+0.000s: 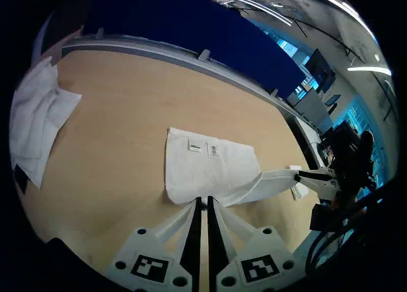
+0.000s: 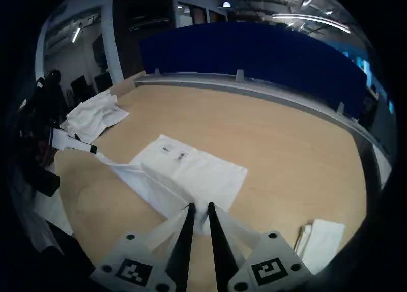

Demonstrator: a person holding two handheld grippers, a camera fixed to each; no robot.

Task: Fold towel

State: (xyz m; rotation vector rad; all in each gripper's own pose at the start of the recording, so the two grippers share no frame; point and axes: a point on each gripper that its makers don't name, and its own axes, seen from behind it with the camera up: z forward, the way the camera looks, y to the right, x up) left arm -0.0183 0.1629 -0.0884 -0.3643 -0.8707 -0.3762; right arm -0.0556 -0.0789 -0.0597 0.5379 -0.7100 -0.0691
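Note:
A white towel (image 1: 208,165) lies partly flat on the wooden table (image 1: 117,139), its labels facing up. My left gripper (image 1: 203,201) is shut on the towel's near edge. My right gripper (image 1: 299,177) pinches the other near corner, and that strip of cloth hangs raised off the table between the two grippers. In the right gripper view the towel (image 2: 193,172) spreads ahead of my right gripper (image 2: 199,209), which is shut on its edge. There the left gripper (image 2: 93,149) holds the corner at the far left, and a lifted fold runs between the two.
A heap of crumpled white towels (image 1: 35,119) (image 2: 94,116) lies at one end of the table. A folded white towel (image 2: 321,241) rests near the table's front edge. A blue partition (image 2: 254,48) runs along the table's far side.

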